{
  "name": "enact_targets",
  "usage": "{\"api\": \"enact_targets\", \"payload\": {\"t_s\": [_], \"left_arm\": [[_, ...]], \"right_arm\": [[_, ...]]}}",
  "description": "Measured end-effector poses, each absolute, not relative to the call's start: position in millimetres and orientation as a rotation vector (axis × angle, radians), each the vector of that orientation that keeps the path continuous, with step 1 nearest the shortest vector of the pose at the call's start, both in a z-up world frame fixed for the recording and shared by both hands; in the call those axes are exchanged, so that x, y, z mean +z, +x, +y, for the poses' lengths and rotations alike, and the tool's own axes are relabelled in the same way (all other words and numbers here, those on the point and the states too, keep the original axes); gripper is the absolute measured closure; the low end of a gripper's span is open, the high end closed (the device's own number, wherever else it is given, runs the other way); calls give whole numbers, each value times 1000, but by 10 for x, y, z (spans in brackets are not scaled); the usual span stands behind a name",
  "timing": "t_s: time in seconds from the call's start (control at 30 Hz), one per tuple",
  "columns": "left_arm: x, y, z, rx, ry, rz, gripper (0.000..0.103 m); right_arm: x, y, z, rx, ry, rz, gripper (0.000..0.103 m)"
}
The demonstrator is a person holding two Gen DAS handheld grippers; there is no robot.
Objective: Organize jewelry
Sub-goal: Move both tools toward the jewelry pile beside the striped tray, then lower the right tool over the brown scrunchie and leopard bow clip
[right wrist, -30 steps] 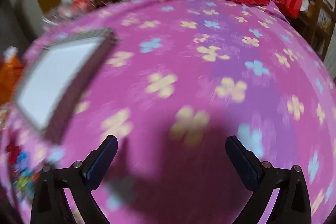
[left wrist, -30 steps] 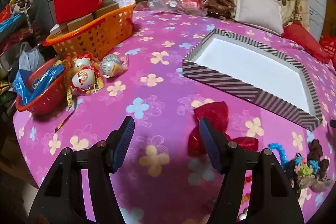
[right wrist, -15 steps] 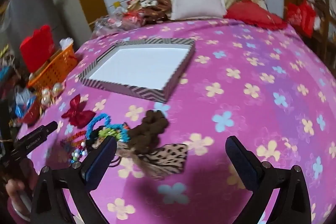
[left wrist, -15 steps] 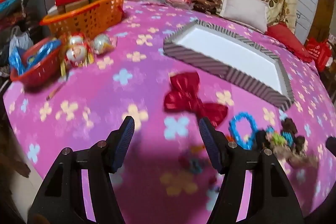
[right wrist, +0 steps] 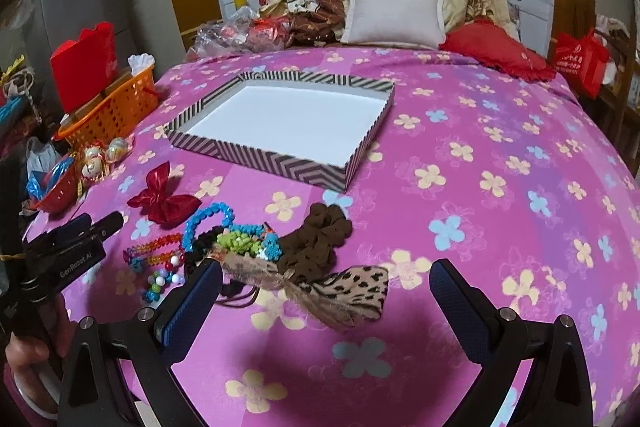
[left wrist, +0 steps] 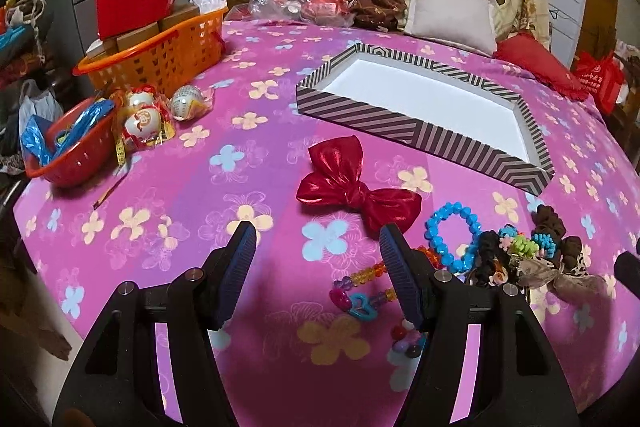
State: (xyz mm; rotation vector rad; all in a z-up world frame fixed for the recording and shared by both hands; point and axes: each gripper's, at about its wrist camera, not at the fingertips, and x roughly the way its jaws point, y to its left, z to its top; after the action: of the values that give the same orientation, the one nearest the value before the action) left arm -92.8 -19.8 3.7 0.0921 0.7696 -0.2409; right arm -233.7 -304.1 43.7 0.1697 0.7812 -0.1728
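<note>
Jewelry sits heaped on the pink flowered cloth [right wrist: 500, 131] nearer to us than the shallow striped cardboard tray with a white floor [right wrist: 256, 153], which holds nothing: a shiny red fabric bow [left wrist: 352, 187], a blue beaded bracelet [left wrist: 450, 231], a brown scrunchie [right wrist: 320, 239] and a leopard-print hair tie [right wrist: 356, 291]. We hold the left gripper [left wrist: 318, 263] and the right gripper [right wrist: 326, 301] over the cloth on the pile's side of that tray, both with jaws spread wide and gripping nothing.
</note>
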Motion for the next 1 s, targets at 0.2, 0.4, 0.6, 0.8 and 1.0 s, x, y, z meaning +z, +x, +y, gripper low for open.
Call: {"api": "enact_targets", "payload": {"t_s": [0.2, 0.4, 0.6, 0.8, 1.0], "left_arm": [[-13, -927, -186, -224, 91, 777, 39], [-31, -919, -184, -210, 99, 774, 39], [-12, -919, -158, -205, 83, 768, 39], [-27, -912, -168, -213, 81, 782, 39], [-48, -921, -224, -226, 82, 788, 39]], "right_arm": [[364, -2216, -3044, -150, 188, 804, 0], [334, -2218, -2967, -147, 157, 786, 0], [282, -2212, -2906, -134, 97, 790, 0], [256, -2236, -2946, -134, 95, 795, 0], [235, -2234, -2993, -144, 89, 806, 0]]}}
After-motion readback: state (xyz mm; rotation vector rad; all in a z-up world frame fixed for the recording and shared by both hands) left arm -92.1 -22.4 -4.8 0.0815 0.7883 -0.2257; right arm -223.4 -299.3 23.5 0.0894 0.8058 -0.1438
